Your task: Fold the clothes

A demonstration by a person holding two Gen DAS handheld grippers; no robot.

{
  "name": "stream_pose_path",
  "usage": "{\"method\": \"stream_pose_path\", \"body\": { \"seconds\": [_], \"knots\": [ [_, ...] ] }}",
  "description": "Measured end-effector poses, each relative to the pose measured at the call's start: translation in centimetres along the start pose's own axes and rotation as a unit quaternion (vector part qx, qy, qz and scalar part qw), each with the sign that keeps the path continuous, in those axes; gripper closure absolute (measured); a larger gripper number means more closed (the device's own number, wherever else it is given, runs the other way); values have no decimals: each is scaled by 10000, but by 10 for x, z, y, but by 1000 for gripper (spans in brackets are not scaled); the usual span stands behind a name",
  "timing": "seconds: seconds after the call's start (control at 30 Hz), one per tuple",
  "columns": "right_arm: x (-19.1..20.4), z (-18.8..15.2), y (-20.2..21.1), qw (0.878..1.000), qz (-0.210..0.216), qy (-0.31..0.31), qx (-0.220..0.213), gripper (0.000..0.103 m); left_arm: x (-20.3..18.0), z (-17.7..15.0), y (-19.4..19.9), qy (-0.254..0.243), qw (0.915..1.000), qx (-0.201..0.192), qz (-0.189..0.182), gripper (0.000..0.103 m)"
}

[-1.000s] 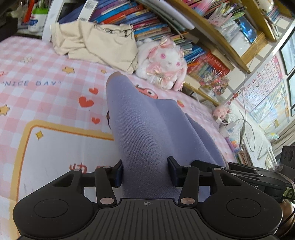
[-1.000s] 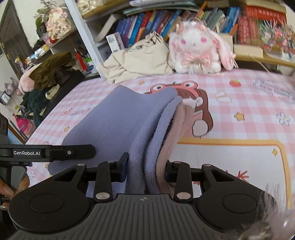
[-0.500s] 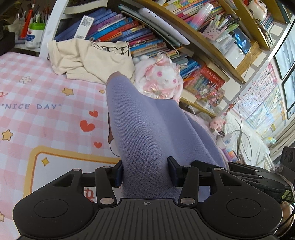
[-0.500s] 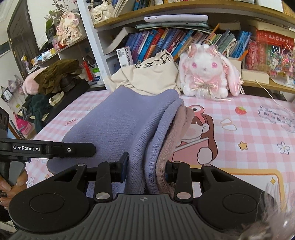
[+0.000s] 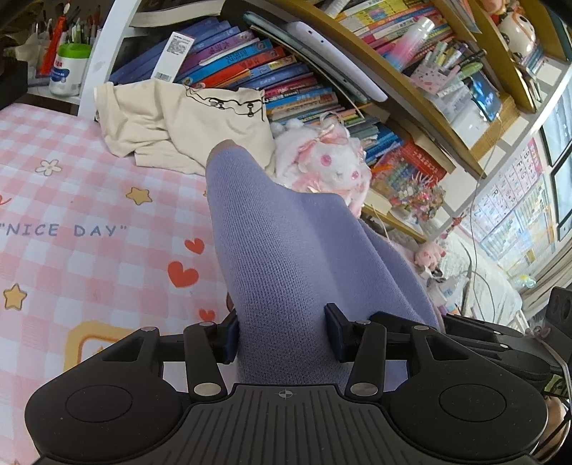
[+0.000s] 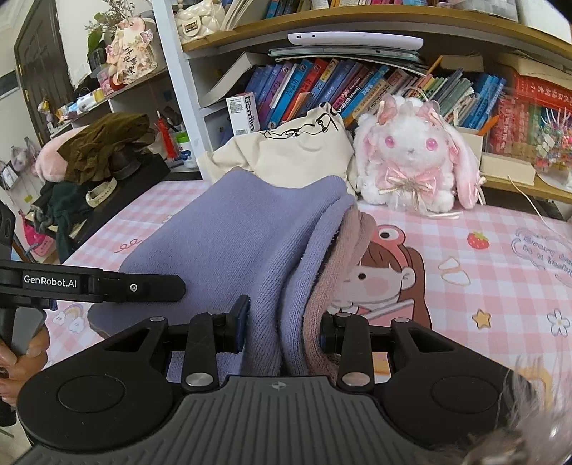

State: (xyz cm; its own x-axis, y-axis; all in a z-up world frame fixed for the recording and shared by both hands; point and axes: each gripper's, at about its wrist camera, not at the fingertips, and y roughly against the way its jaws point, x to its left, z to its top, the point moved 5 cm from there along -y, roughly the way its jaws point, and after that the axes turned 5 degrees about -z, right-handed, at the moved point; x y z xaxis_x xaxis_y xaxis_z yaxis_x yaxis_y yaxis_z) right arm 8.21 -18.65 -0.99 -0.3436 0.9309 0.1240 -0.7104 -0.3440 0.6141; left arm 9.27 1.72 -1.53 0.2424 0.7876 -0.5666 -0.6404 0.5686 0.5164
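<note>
Pink checked bedspread; bookshelves behind.

My way ahead is blocked by the purple sweater filling the frame's middle. Beyond it, a cream garment and plush rabbit line the bookshelf. The pink bedspread lies free at right.

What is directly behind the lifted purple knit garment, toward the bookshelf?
Behind the purple knit garment lie a cream garment and a white plush bunny, with books beyond. The cream garment's lower part is covered.
</note>
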Motion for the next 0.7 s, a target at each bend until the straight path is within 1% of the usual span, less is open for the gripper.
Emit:
{"method": "stream_pose_path", "body": {
  "seconds": [0.17,0.43,0.7],
  "knots": [
    [-1,13,-22,10000,-45,21,20,70,14,15,-14,60,10000,42,-14,57],
    [-11,30,-56,9998,-102,-146,81,70,31,36,-39,94,9999,132,-25,57],
    [-23,40,-84,9994,-176,-236,195,70,43,52,-66,128,9995,286,-23,57]
  ]
}}
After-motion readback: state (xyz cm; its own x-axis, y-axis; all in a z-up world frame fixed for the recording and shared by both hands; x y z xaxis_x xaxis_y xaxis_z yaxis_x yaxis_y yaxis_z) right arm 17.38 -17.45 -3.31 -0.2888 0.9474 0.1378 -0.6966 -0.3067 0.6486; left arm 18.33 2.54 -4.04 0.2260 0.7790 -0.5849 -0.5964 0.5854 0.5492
